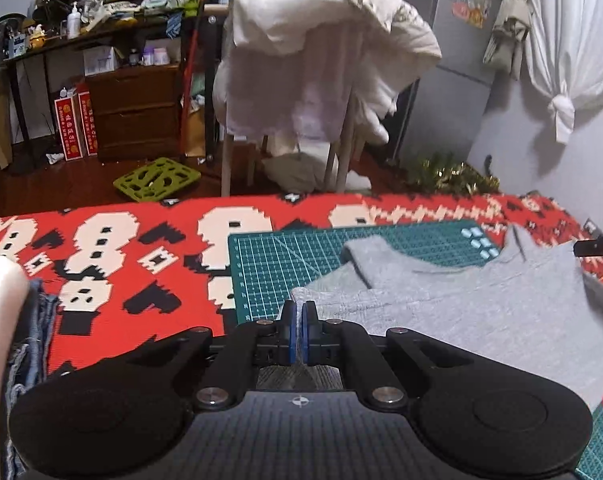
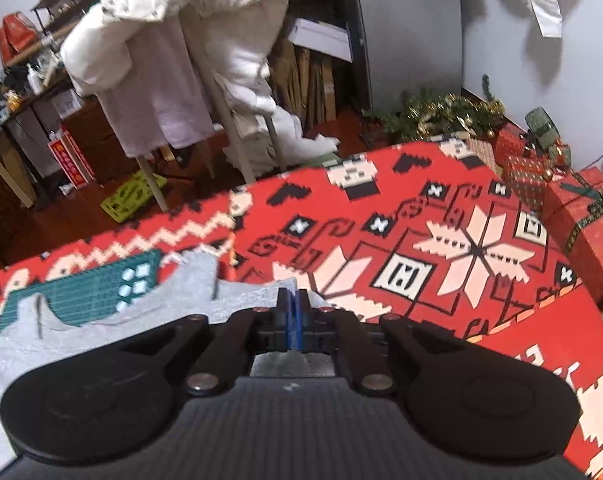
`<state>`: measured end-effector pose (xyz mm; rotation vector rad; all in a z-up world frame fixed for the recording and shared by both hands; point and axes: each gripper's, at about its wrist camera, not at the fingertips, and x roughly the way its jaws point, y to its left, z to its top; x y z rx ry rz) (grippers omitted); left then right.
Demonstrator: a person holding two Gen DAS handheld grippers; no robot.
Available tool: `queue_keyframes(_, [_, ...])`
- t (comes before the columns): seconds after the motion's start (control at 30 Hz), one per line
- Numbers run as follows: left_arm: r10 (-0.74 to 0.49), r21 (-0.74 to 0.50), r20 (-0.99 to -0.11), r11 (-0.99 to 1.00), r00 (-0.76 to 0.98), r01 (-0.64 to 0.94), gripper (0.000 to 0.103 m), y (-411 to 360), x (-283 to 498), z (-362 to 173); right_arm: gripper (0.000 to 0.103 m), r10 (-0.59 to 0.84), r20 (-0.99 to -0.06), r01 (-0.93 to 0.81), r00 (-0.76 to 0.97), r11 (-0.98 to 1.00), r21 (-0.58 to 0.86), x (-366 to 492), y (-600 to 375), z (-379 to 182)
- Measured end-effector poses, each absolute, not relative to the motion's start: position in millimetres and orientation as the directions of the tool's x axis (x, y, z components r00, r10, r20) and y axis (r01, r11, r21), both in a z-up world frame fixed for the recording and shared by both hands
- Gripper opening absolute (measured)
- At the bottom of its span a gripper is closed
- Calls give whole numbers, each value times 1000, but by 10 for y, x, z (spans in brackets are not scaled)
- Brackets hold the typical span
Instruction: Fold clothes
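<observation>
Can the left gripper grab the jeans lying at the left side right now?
Probably not yet. The left gripper is shut on an edge of the grey shirt, so its jaws are busy. The jeans lie close by with nothing between; it would need to let go first.

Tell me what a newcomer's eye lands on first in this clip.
The red patterned blanket fills the work surface. On it, a grey garment lies partly over a green cutting mat, and both the left gripper and right gripper are shut on its edge. Behind, white bedding is heaped over a rack.

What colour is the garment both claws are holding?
Plain heather grey garment, clearest in the left wrist view.
</observation>
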<state>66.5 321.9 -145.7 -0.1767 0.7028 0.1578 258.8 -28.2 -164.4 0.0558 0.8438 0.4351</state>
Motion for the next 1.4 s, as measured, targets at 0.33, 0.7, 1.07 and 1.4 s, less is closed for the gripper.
queue_keyframes(0.33, [46, -193, -660, 954, 750, -228, 24, 3274, 457, -1378, 13, 418, -690, -294, 591, 908, 298, 2346, -625, -1460])
queue_keyframes(0.7, [-118, -359, -687, 913, 717, -194, 33, 3154, -226, -1233, 19, 386, -751, -310, 535, 917, 250, 1464, -1284, -1440])
queue_keyframes(1.07, [-144, -335, -712, 930, 687, -153, 34, 2903, -509, -1457, 7, 380, -767, -370, 517, 907, 201, 1346, -1175, -1649])
queue_keyframes(1.4, [-75, -258, -717, 952, 693, -165, 4, 2957, -594, -1405, 3, 374, -751, -301, 543, 922, 242, 1291, -1388, -1634])
